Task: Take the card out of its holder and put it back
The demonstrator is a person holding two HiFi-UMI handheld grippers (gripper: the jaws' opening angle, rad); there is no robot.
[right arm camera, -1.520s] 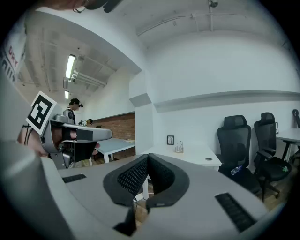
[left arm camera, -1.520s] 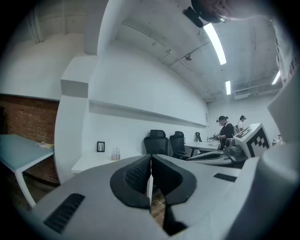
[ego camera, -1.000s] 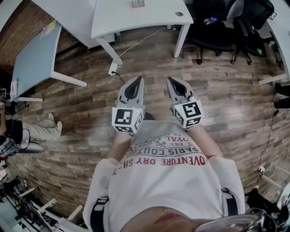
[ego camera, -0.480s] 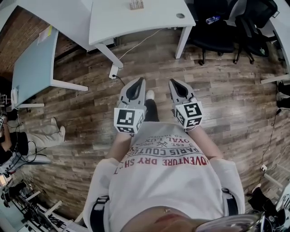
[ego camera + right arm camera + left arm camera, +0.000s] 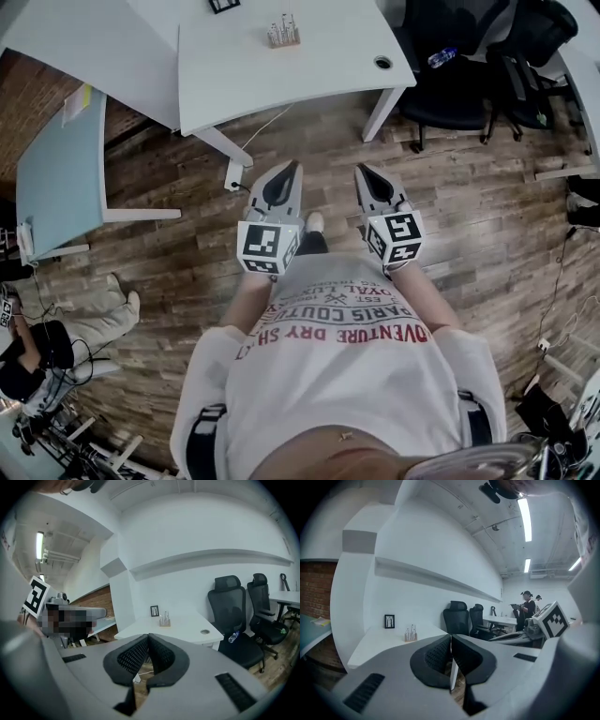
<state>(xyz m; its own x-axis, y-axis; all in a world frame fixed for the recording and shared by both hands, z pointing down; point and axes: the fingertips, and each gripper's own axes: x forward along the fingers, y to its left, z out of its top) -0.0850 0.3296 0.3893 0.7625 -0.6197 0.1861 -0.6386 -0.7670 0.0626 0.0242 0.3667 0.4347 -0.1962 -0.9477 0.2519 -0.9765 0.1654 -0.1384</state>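
Standing on the white desk (image 5: 281,80) well apart from the left gripper (image 5: 292,166) and right gripper (image 5: 360,170), whose jaws are pressed together on nothing, the small holder (image 5: 282,34) could be toppled, or its card missed, if they are not opened in time.

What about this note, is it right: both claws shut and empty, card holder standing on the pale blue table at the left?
Not quite. The head view shows the card holder on the white desk, not the pale blue table. The left claw and right claw are shut and empty, as stated.
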